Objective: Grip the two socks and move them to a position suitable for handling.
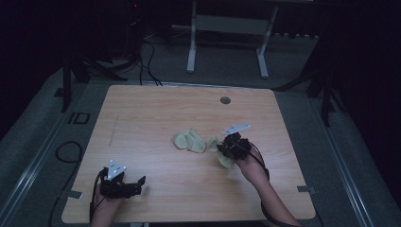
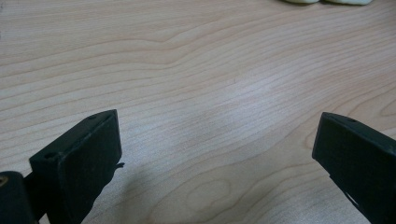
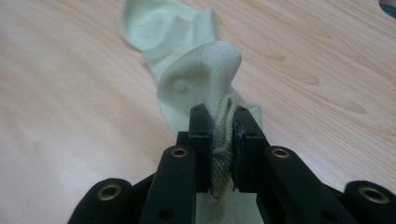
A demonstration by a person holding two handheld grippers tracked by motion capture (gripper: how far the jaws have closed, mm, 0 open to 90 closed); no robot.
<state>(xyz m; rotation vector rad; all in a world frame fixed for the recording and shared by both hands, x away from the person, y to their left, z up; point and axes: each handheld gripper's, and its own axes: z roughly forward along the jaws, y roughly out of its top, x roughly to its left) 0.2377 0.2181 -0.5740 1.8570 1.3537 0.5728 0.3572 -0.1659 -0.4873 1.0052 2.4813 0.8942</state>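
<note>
The right gripper [image 3: 223, 135] has its two black jaws squeezed tight on a pale green sock [image 3: 201, 84]; the cloth is bunched up between the jaws and a soft fold of it puffs out just past the tips; the rest of the sock trails down onto the wooden table [image 1: 151, 118]. In the high view this sock [image 1: 223, 158] sits toward the right side of the table, about halfway between the near edge and the far edge; the right gripper [image 1: 235, 146] is on top of it. A second pale green sock [image 1: 190, 140] lies flat near the middle of the table, just beside the first one. The left gripper [image 1: 124, 185] waits by the near left corner; its jaws stand wide apart with nothing in them and bare wood shows between them.

The step in hand looks like picking up one sock by its end. Next, I think the sock needs to go up clear of the wood and over to its mate; the grip must stay firm, because thin cloth can slip out; the left gripper may need to come over and help.
</note>
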